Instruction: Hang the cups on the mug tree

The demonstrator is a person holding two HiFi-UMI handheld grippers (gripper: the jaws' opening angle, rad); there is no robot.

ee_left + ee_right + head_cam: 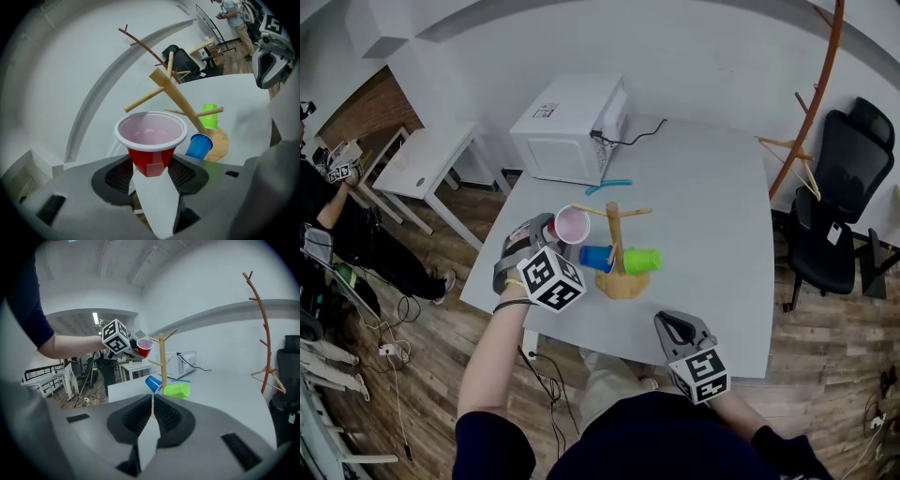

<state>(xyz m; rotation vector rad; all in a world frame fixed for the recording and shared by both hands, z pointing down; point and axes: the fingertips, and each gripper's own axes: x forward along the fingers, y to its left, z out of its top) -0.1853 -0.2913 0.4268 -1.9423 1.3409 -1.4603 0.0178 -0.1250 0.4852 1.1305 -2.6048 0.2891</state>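
- Grey table (712, 206), microwave (567, 127) at the far end: a mug tree (616, 246) stands near the front edge, with a blue cup (596, 258) and a green cup (642, 261) on its lower pegs.
- Left gripper (151, 166) holds the red cup (151, 140) by its lower body, jaws part-way apart, mouth up and tilted, just beside the tree's upper pegs (143, 99).
- Right gripper (153, 408) hangs closed and empty near the table's front edge, well apart from the tree.
- Risk, as judged: nothing steadies the tree, so a rim bumping a peg could tip it.
- A knock could also shake the blue or green cup loose.
- The thin cup is pinched low, so it may slip or buckle while being turned over a peg.
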